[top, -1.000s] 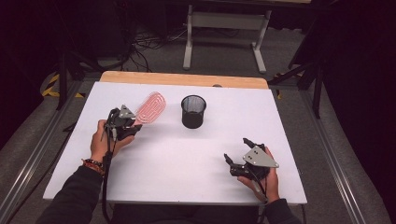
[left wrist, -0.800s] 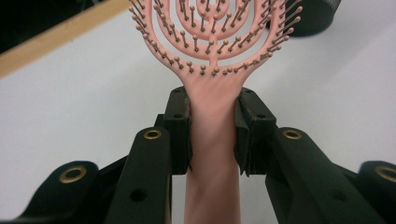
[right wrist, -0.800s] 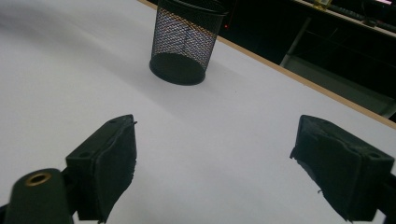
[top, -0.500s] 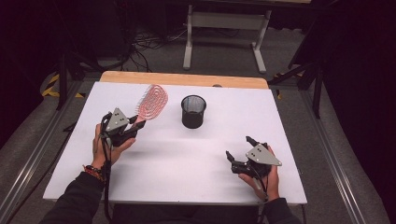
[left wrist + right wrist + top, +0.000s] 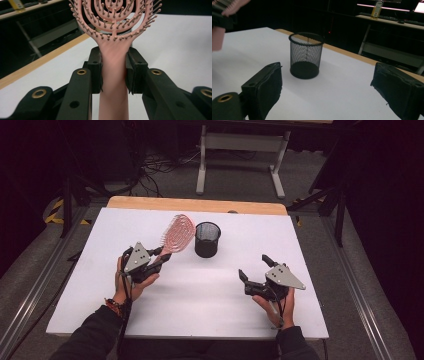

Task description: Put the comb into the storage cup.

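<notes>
Since my left gripper has its jaws clamped on the handle of the pink hairbrush, I judge the pickup part of the work done: the brush is off the desk, its head raised and tilted toward the far side, just left of the black mesh cup. What seems left is to carry the brush over the cup's rim and lower it in, handle or head first I cannot say, then let go. Nothing is in the cup yet, as far as I can see.

My right gripper sits low at the near right of the desk, its jaws spread wide and holding nothing, well apart from the cup.

The high view gives me the layout: brush head close beside the cup but not over it, and both my hands in relation to the white surface. It does not show how the grip sits. The left gripper view does: the handle runs straight up between my two pads, pinched squarely just below the neck, with the bristles facing the camera. The right gripper view adds the cup standing upright, empty, with open desk all around its base.
</notes>
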Tool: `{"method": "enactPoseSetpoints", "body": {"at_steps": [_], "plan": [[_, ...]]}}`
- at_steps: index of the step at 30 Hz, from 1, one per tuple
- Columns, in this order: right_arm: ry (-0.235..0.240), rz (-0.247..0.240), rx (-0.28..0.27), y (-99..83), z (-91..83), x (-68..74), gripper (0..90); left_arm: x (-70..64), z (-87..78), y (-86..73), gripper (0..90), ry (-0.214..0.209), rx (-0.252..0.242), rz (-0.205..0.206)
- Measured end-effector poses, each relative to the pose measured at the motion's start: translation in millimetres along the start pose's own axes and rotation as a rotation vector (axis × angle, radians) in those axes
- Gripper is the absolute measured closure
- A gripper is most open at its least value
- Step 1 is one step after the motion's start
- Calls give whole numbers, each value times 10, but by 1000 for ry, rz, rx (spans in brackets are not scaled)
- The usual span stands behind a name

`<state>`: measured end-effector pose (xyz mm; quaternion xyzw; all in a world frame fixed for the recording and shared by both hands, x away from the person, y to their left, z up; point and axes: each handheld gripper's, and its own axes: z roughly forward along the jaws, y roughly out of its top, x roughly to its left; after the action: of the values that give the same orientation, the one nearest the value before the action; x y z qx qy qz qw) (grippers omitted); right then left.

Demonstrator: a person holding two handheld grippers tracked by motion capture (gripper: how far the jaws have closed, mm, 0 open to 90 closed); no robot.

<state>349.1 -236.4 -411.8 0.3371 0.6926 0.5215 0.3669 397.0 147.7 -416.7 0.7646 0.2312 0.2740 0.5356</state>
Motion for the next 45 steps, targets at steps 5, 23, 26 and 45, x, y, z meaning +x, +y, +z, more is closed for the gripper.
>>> {"method": "enactPoseSetpoints", "body": {"at_steps": [5,23,26,45], "plan": [[36,83,-70,188,17,-1,108,-214,126,24,697,-48,-35,21],[230,73,-77,418,299,465,96,-596,303,-27,697,-122,-58,32],[248,80,-75,432,322,502,95,-638,316,-32,697,-126,-55,46],[283,166,-119,446,309,578,471,-783,397,-72,697,-119,-22,93]]}}
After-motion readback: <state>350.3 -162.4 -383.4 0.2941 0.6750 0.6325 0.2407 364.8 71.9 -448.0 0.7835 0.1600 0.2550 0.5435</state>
